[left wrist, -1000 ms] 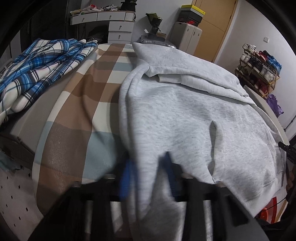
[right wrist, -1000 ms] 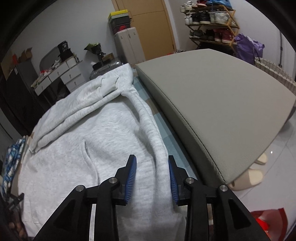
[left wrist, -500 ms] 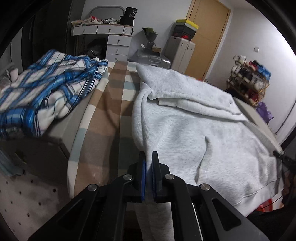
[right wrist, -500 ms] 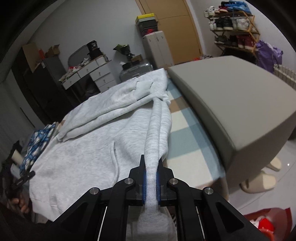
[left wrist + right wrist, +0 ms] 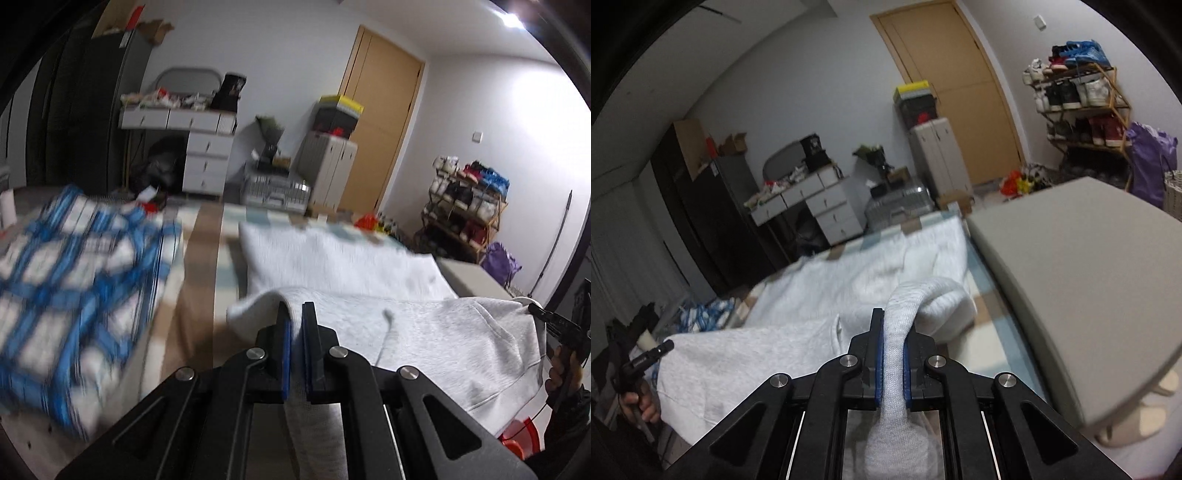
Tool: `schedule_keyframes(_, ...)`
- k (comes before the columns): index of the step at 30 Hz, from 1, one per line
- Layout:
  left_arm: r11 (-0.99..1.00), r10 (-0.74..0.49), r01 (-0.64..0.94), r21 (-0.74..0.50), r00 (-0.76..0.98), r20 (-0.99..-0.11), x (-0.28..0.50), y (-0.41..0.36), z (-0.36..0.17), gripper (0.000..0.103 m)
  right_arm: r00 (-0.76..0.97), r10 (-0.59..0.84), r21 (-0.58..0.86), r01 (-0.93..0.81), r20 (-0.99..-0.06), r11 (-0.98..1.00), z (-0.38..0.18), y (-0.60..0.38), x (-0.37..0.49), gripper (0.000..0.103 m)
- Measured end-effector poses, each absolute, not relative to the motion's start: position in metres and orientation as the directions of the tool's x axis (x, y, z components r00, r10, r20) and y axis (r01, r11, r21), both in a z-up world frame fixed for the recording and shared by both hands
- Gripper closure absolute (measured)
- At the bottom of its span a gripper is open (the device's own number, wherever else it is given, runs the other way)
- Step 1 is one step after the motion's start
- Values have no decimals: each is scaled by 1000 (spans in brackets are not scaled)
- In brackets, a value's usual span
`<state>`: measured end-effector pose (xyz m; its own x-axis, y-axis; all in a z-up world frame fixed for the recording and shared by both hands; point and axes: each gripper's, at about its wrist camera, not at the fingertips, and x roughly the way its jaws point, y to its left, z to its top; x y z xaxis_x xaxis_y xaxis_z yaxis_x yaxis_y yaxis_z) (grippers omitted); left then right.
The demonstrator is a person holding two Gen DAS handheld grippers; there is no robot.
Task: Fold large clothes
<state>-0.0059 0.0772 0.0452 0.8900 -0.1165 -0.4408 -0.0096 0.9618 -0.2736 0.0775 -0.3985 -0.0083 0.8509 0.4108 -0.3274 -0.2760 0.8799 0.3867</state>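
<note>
two grippers, left gripper point(image 5: 296, 332) and right gripper point(image 5: 893, 339), fingers clamped on grey hoodie point(image 5: 443, 332) sleeves

Your hoodie point(image 5: 424, 332) is soft matt grey fleece; tongs point(image 5: 295, 325) are matt black plastic, blue rubbery pads point(image 5: 878, 365), shiny metal rivets point(image 5: 334, 351).

No readable text, labels, brands or numbers in either wrist view; boxes and shelf items at the far wall are too blurred to make out.
</note>
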Motion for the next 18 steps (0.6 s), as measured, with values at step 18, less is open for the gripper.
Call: schedule_keyframes(18, 948, -11, -225, -223, 681, -732, 199, 110, -49, 96, 699, 174, 271, 30, -694, 962, -63, -360, 313, 87)
